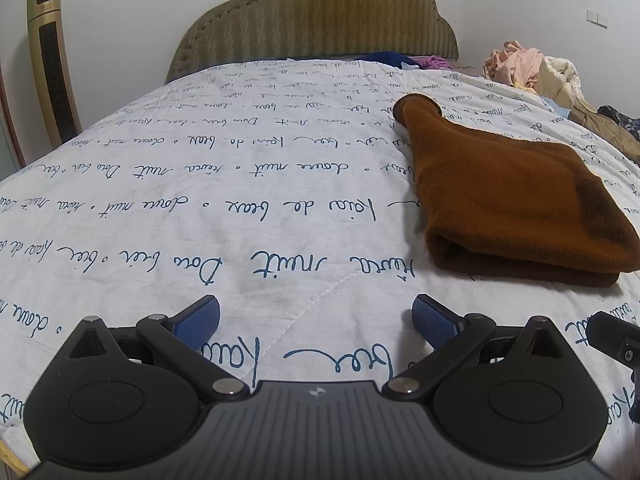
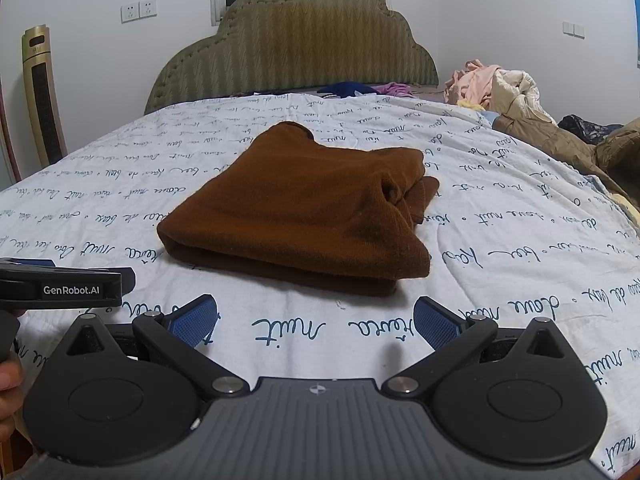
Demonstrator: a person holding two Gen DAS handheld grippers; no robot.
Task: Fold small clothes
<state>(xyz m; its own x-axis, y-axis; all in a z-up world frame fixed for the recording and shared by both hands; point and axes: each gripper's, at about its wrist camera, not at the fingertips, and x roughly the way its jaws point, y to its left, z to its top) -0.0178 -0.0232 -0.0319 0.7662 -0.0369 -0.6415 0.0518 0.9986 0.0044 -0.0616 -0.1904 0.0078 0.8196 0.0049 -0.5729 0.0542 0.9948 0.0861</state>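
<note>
Brown sweater [image 2: 304, 204] folded flat on the bed quilt [image 2: 500, 240], well short of the headboard [image 2: 296, 44]. Right tongs [image 2: 316, 320] spread, empty, just short of the sweater's near fold. Left tongs [image 1: 316, 318] spread, empty, near the sweater's left corner. Loose clothes pile [image 2: 492, 84] right of the headboard.

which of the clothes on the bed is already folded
The brown garment, lying alone mid-bed as a flat stack. The pink and cream clothes and the blue and purple ones by the headboard are crumpled heaps.
</note>
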